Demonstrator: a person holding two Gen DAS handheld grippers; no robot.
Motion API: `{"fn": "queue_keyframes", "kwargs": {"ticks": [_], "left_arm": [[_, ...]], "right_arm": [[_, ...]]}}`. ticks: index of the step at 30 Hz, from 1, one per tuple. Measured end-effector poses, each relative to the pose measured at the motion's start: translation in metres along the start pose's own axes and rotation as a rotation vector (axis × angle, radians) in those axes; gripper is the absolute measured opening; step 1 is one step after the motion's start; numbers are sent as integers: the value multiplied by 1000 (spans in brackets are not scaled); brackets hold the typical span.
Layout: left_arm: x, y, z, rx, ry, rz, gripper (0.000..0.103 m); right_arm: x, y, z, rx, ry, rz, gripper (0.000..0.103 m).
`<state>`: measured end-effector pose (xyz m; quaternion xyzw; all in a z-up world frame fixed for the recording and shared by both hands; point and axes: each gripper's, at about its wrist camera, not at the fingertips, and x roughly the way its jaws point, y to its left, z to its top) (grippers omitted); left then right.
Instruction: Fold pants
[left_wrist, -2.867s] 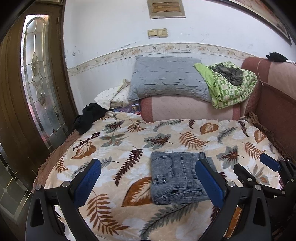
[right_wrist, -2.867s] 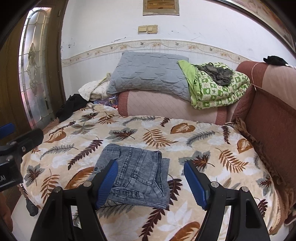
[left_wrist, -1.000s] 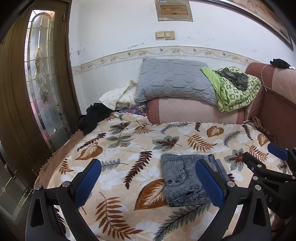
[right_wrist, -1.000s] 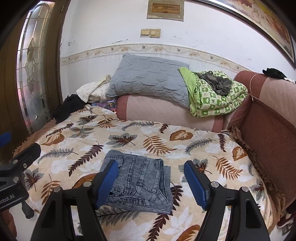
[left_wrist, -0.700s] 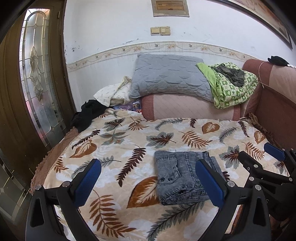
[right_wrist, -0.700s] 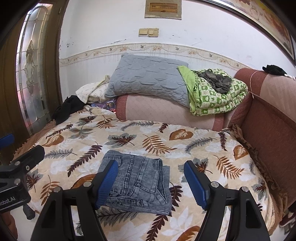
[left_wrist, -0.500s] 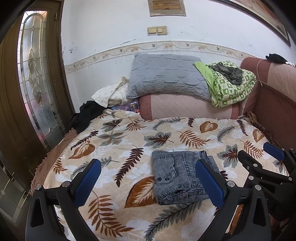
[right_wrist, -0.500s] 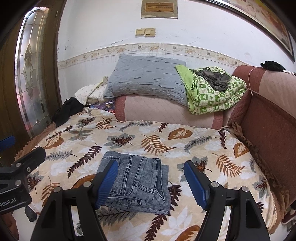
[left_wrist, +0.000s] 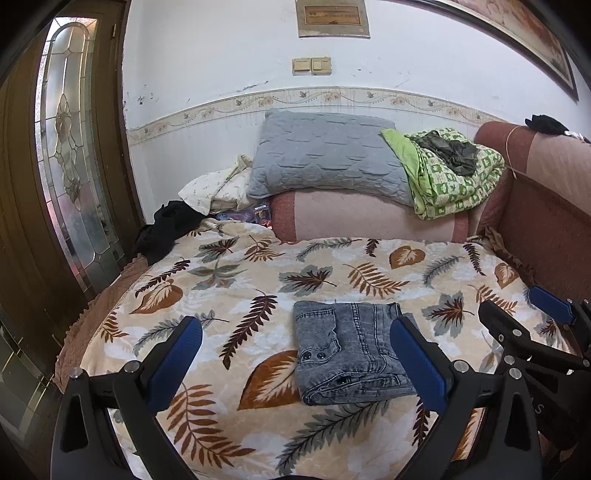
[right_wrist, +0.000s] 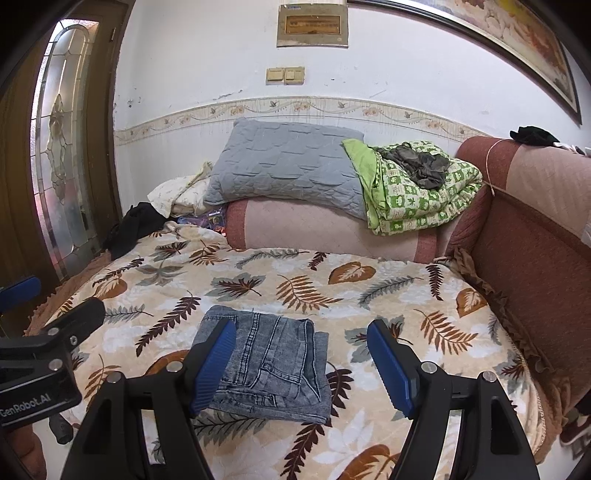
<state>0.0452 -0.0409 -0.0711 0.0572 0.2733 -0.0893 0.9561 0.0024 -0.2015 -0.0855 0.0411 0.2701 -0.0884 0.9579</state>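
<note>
Grey-blue denim pants (left_wrist: 351, 350) (right_wrist: 269, 365) lie folded into a compact rectangle on the leaf-print blanket (left_wrist: 229, 280) (right_wrist: 369, 288), near its front edge. My left gripper (left_wrist: 295, 350) hovers short of the blanket, open, with nothing between its blue pads; its right pad overlaps the pants' right side in the left wrist view. My right gripper (right_wrist: 301, 354) is also open and empty, held back from the pants, its left pad covering their left edge. Each gripper shows at the edge of the other's view.
A grey pillow (left_wrist: 325, 158) rests on a pink bolster (left_wrist: 369, 218) at the back, with a green patterned quilt (left_wrist: 450, 173) beside it. Black cloth (left_wrist: 166, 229) lies at the left. A reddish sofa back (right_wrist: 535, 240) bounds the right, and a wooden glass-panelled door (left_wrist: 70, 155) the left.
Both views drift slightly, shifting the bed a little in frame. The folded pants lie unchanged and both grippers stay open and empty.
</note>
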Motion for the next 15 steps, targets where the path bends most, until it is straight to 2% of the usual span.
{"fn": "queue_keyframes", "kwargs": {"ticks": [11, 15], "left_arm": [[-11, 3, 1, -12, -30, 18, 101], [-8, 2, 0, -11, -25, -11, 101]], "right_arm": [[-10, 7, -1, -15, -10, 17, 77], [-4, 4, -3, -10, 5, 19, 77]]}}
